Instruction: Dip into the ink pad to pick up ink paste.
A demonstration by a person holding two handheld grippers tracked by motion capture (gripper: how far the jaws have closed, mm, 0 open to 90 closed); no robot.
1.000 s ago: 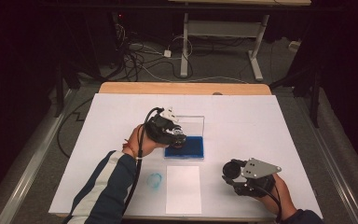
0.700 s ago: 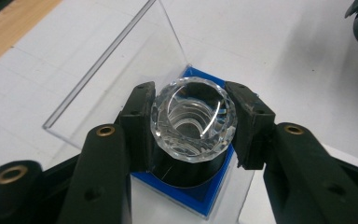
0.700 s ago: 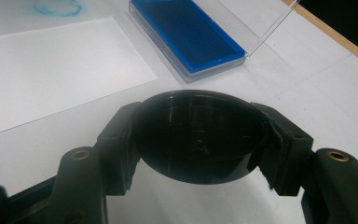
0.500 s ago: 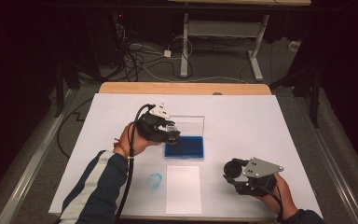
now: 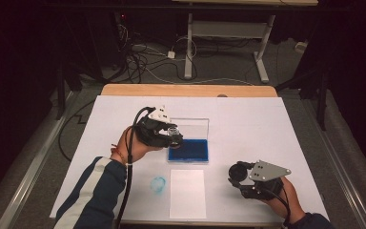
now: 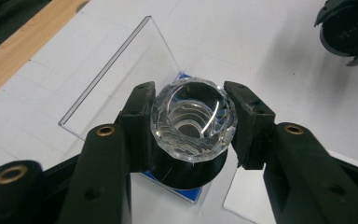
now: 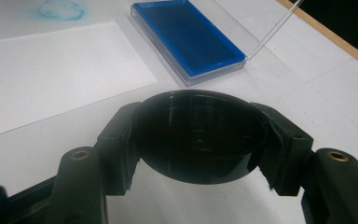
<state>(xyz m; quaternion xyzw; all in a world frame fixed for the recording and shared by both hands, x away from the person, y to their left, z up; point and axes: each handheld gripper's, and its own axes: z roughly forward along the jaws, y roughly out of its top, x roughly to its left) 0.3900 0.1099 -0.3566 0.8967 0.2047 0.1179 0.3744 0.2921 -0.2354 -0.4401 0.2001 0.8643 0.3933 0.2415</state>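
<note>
A: Stamp handle [image 6: 193,122] in the left gripper [image 6: 193,126]: clear faceted plastic or glass, can't tell which, very glossy. Base under it black, smooth.

B: Jaws?

A: Matt black plastic, slightly grainy, with brass-looking metal inserts [image 6: 105,130]. Round cap [image 7: 200,136] in the right gripper [image 7: 200,140]: black plastic, smooth, faint sheen.

B: Ink pad [image 5: 188,149]?

A: Blue, matt, cloth-like top in a clear glossy plastic case; lid [image 6: 116,77] transparent, shiny edges.

B: Table [image 5: 248,124]?

A: White matt sheet covering, smooth; wooden edge [image 5: 186,90] at the far side, light, satin. Paper sheet [image 5: 187,193] white, matt. Grey plate [image 5: 269,172] on the right gripper looks like dull metal. Sleeve [image 5: 93,191] is knit cloth.
</note>
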